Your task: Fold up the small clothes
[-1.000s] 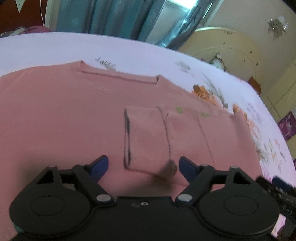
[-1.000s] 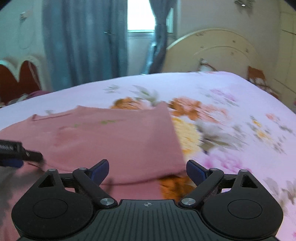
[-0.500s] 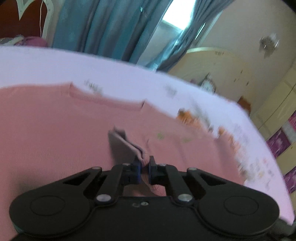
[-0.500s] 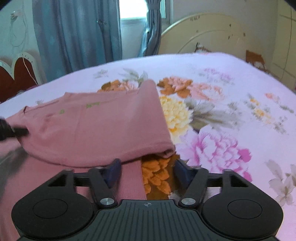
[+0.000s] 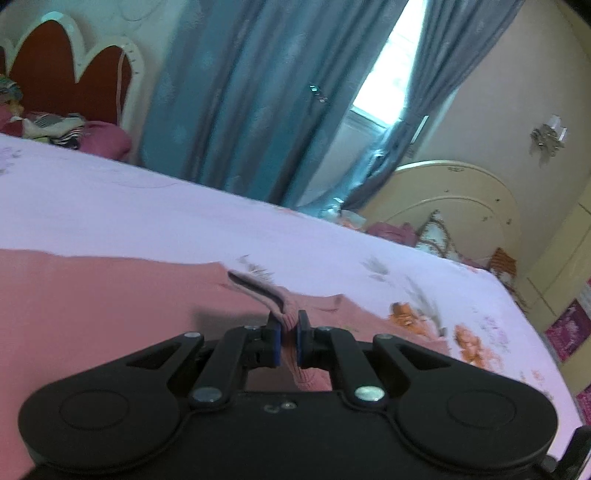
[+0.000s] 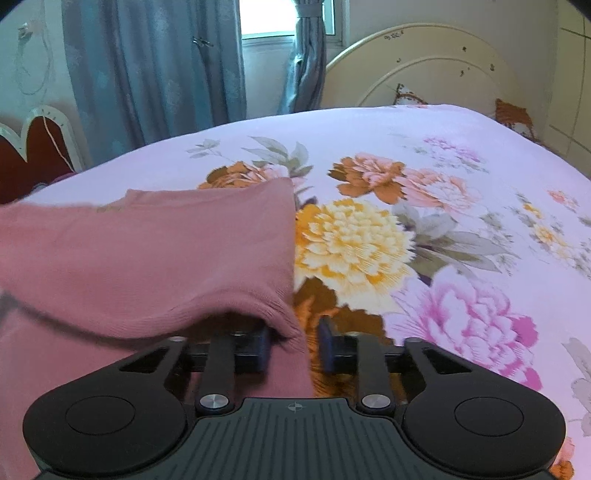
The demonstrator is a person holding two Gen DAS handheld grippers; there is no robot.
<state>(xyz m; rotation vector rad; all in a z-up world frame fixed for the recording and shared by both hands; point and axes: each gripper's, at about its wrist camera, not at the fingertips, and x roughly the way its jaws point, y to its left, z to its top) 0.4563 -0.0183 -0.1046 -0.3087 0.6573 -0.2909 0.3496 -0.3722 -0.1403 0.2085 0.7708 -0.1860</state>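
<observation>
Our left tongs (image 5: 287, 341) pinch a cuff (image 5: 286, 306) of the pink sweater (image 5: 110, 295); our right tongs (image 6: 293, 349) are part open, a knit fold between their tips, not clamped. Beyond lies a floral bedsheet (image 6: 443, 166), smooth and free rightward; curtains (image 5: 240, 92) and a cream headboard (image 6: 424, 66) stand behind.

Floral bedsheet (image 6: 443, 155), blue curtains (image 5: 240, 103) – bright window (image 6: 284, 16), cream headboard (image 6: 424, 66)

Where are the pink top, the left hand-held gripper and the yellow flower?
pink top (image 6: 166, 251), right wrist view, folded body.
left hand-held gripper (image 5: 287, 341), left wrist view, between fingertips.
yellow flower (image 6: 351, 243), right wrist view, bloom centre.
</observation>
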